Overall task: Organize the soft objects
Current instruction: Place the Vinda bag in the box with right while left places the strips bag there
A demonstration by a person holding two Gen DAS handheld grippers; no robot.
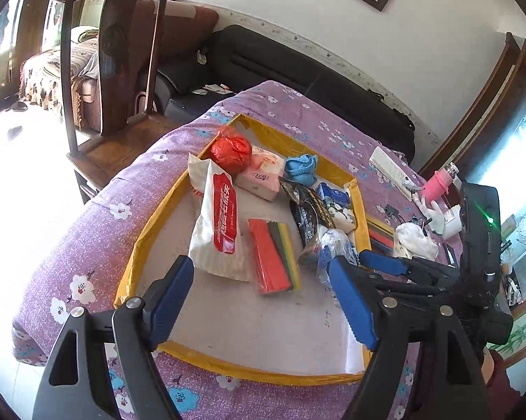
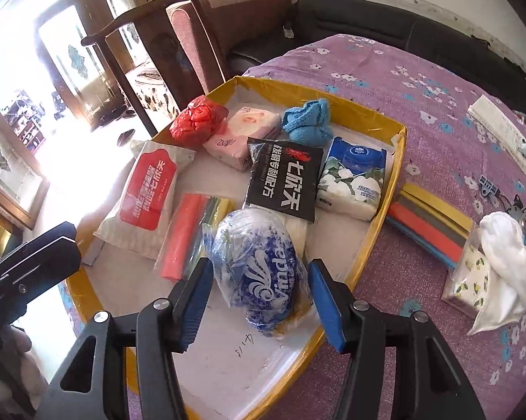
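Note:
A shallow yellow-rimmed tray (image 2: 392, 161) on the purple table holds soft things: a red bag ball (image 2: 196, 120), pink tissue pack (image 2: 242, 133), blue knit cloth (image 2: 308, 119), black packet (image 2: 284, 178), floral tissue pack (image 2: 354, 178), white and red wipes pack (image 2: 147, 192), coloured sheet pack (image 2: 186, 234) and a blue and white Vinda bag (image 2: 259, 269). My right gripper (image 2: 259, 304) is open, its jaws standing either side of the Vinda bag without gripping it. My left gripper (image 1: 259, 301) is open and empty above the tray's bare near part (image 1: 249, 329). The right gripper's blue fingers (image 1: 378, 262) show at the tray's right.
Outside the tray on the right lie a coloured sheet pack (image 2: 427, 220), a white cloth (image 2: 507, 262) on a small floral pack (image 2: 469, 280), a white strip (image 2: 500, 126) and a pink bottle (image 1: 438, 183). A wooden chair (image 1: 116, 80) and black sofa (image 1: 298, 80) stand behind the table.

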